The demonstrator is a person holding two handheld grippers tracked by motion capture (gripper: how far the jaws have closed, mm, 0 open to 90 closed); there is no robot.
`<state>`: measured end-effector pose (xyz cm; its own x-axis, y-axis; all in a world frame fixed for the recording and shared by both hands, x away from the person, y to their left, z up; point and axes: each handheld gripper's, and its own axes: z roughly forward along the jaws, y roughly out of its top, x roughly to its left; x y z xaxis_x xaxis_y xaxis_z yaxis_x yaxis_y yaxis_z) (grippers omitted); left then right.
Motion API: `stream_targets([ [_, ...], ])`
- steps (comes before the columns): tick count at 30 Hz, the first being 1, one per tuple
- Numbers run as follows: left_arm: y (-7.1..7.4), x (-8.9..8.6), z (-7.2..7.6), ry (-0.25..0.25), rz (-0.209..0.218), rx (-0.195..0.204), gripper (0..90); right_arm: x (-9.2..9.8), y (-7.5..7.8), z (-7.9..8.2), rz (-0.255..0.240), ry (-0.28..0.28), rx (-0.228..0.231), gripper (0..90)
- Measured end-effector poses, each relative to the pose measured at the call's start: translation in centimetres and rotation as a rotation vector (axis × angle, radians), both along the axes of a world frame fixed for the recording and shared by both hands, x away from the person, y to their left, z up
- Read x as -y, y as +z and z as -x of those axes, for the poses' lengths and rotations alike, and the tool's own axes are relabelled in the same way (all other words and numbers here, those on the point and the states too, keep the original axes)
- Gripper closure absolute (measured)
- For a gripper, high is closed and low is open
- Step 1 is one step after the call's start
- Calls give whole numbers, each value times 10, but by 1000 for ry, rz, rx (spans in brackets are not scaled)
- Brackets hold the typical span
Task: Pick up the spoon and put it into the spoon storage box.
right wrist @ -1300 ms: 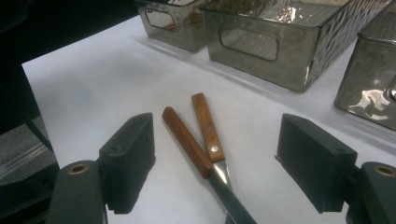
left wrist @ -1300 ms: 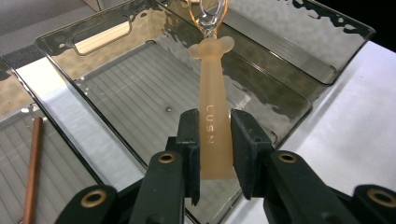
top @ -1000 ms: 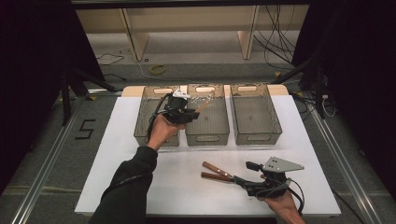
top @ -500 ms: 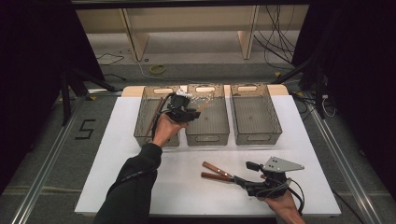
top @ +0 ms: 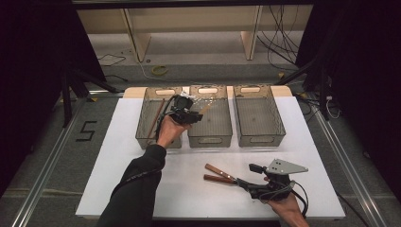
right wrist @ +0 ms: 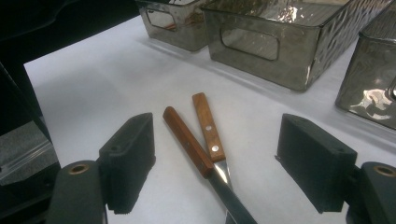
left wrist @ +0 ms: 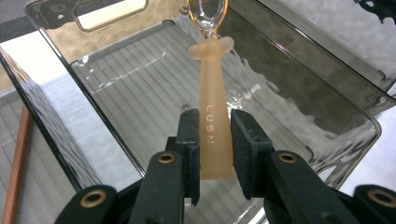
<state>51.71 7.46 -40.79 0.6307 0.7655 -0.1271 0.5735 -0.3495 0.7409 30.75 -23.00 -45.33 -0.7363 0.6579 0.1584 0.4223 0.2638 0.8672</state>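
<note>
L jaws tight on spoon handle (left wrist: 214, 135); R jaws wide, empty.

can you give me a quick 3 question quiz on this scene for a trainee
1. True or false: the left tongs are shut on the pale utensil handle.
2. Which bin is that utensil held over? A) the left bin B) the middle bin C) the right bin
3. Fill in: the two wooden-handled knives lie on the white table in front of the ____ tongs, whose jaws stand wide open.

Key: 1 true, the pads press both sides of the handle. 2 B, the middle of the three smoky bins. 3 right.
</note>
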Motion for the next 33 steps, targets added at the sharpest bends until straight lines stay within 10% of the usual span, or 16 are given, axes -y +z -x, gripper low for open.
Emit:
stream_targets([
  [23, -18, 5, -7, 13, -30, -69, 715, 0, 0, 0, -1, 2, 0, 283],
  [33, -4, 1, 1, -4, 34, -61, 422, 0, 0, 0, -1, 1, 0, 283],
])
